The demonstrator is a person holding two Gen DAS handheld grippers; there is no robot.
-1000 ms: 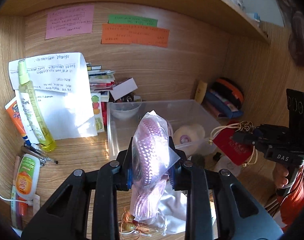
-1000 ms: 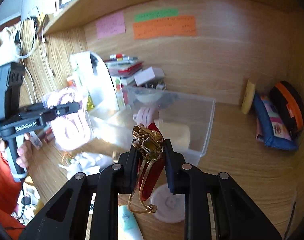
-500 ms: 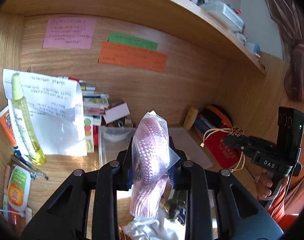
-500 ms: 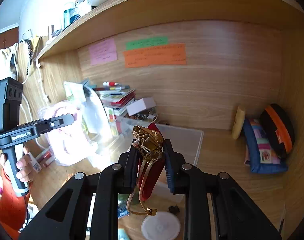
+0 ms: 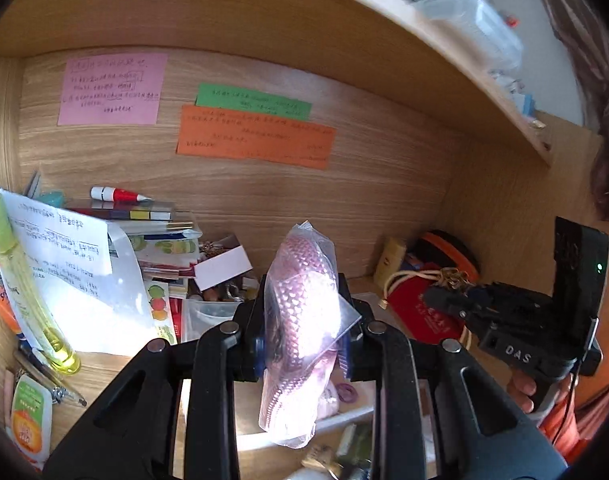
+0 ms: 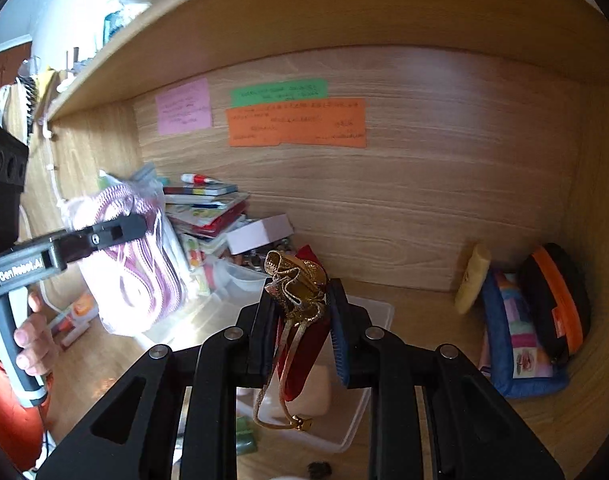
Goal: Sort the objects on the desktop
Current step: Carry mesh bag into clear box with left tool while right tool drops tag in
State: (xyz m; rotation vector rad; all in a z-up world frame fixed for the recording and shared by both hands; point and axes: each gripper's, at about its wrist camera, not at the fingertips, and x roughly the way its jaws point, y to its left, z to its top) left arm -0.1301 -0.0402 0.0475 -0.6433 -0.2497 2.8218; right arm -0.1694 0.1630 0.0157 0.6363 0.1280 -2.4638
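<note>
My left gripper (image 5: 302, 344) is shut on a clear plastic bag (image 5: 300, 280) holding a pink patterned cord, lifted above the desk. In the right wrist view that bag (image 6: 132, 280) hangs at the left from the left gripper (image 6: 134, 228), held by a hand. My right gripper (image 6: 302, 320) is shut on a red pouch (image 6: 304, 356) with a gold drawstring top, its cord dangling below. The left wrist view shows the right gripper (image 5: 444, 300) and the red pouch (image 5: 416, 312) at the right. A clear plastic bin (image 6: 374, 312) sits below both grippers.
A stack of books (image 5: 160, 240), a white sheet of paper (image 5: 64, 248), a yellow bottle (image 5: 28, 292) and tubes (image 5: 28, 412) crowd the left. Pencil cases (image 6: 544, 312) lean in the right corner. Coloured notes (image 6: 296, 124) are stuck on the back wall under a shelf (image 6: 264, 36).
Both grippers have risen with their loads still held. The bin and desk have slid lower in both views, and more of the shelf above shows.
</note>
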